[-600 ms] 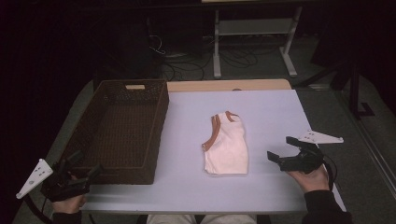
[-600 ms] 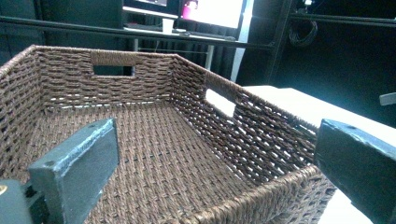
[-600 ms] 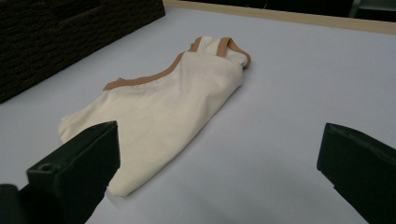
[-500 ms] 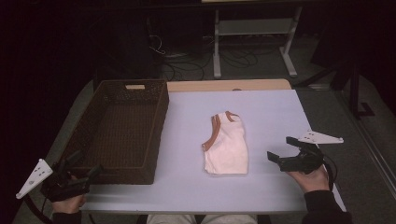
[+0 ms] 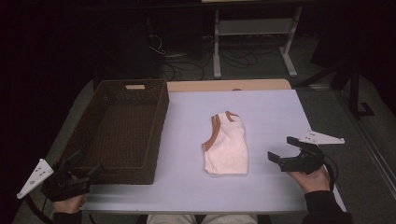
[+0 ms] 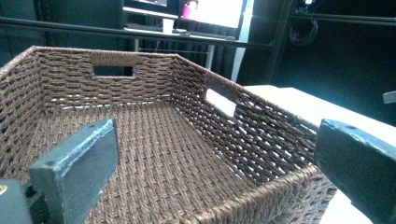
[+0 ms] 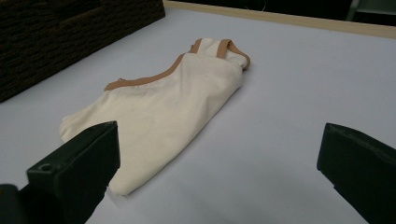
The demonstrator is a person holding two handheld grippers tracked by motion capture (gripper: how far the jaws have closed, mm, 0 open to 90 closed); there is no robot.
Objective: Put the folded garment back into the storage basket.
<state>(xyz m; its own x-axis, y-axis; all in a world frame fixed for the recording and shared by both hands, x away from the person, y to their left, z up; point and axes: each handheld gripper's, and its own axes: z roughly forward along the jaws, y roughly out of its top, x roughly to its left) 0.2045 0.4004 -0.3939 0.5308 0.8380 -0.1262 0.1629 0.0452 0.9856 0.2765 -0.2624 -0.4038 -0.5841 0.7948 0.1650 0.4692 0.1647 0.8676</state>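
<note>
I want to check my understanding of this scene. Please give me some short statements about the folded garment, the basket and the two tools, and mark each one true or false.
1. The folded garment lies inside the basket. False: it lies on the table, right of the basket.
2. The right tool is open, holding nothing. True.
3. The basket holds nothing. True.
4. The left tool grips the garment. False: it is open at the basket's near corner.
</note>
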